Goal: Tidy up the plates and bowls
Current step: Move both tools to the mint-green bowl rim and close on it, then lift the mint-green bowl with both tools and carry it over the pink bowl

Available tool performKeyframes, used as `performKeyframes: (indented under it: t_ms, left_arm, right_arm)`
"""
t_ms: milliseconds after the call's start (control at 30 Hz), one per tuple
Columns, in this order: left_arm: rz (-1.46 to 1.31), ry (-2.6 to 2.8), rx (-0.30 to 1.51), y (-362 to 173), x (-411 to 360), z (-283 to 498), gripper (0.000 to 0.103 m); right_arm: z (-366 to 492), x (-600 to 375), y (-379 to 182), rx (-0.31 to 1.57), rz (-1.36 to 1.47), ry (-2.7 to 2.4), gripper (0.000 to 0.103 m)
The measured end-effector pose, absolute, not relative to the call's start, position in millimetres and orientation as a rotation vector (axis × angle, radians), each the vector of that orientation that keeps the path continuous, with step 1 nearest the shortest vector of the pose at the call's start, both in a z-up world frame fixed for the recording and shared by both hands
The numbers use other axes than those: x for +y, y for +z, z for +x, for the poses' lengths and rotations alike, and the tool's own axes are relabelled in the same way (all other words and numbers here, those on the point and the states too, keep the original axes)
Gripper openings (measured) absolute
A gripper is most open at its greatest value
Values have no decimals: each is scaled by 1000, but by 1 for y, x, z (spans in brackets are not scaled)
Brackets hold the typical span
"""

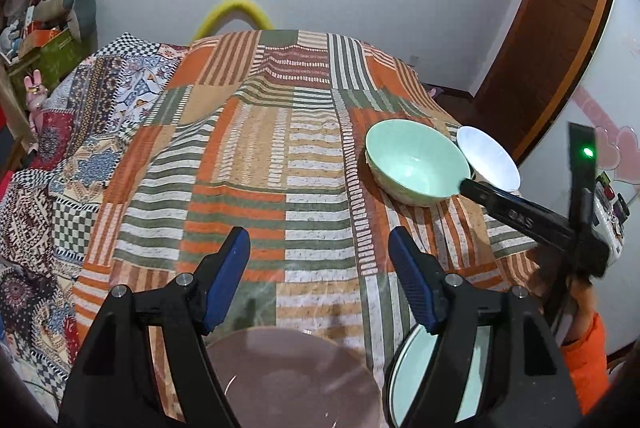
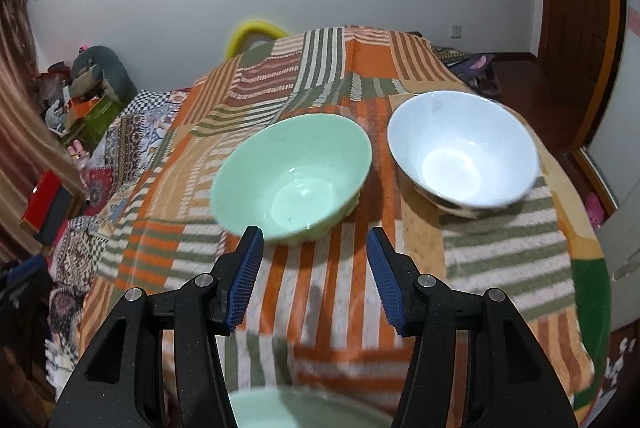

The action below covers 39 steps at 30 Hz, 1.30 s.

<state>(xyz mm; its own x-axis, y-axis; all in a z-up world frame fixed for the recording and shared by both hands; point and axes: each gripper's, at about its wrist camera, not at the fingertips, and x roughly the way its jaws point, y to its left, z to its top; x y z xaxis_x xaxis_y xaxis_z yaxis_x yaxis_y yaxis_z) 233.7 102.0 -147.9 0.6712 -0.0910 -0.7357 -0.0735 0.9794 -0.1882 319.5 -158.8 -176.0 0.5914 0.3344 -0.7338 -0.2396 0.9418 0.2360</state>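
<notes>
While both grippers are hovering over the striped cloth [image 1: 248,164], the scene is reading as follows.

Left gripper [image 1: 320,276]: its jaws are standing well apart with nothing between the blue pads [image 1: 226,276]; only cloth is showing in the gap.

Right gripper [image 2: 315,278]: its jaws are standing partly open and gripping nothing; striped cloth is showing between its pads [image 2: 246,278]. In the left view this gripper [image 1: 466,184] is reaching in from the right, its tip lying at the green bowl's near rim; whether it is touching the rim I cannot tell.

Green bowl [image 2: 294,176]: sitting upright on the cloth, just ahead of the right gripper's left pad, empty.

White bowl [image 2: 464,152]: sitting upright to the right of the green bowl, near the cloth's right edge, with a narrow gap between the two.

Brown plate [image 1: 288,380]: lying on the cloth beneath the left gripper, at the bottom of the left view.

Green plate [image 1: 440,376]: lying just right of the brown plate, partly hidden by the left gripper's right finger.

Sleeve [image 1: 588,360]: an orange cuff is showing at the right edge.
</notes>
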Motion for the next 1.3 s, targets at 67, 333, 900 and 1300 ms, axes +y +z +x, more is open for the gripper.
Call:
performKeyframes:
  t_ms: [67,333,900,1300]
  left_arm:
    - [-196,-18,835,-153,100,239,71]
    - [-140,-38,860,-171,91,268,72]
    - [-193,-84,1001,-211,79,344,53]
    - [-153,-107,1042,-228,59,364,10]
  right_arm:
    - [332,-156,-183,901,127,332,50]
    - [354,-150,-204,964,96,288,37]
    - [324,-145,-212,947,-115,481,21]
    - [326,-142,-213,959,-27,499,20]
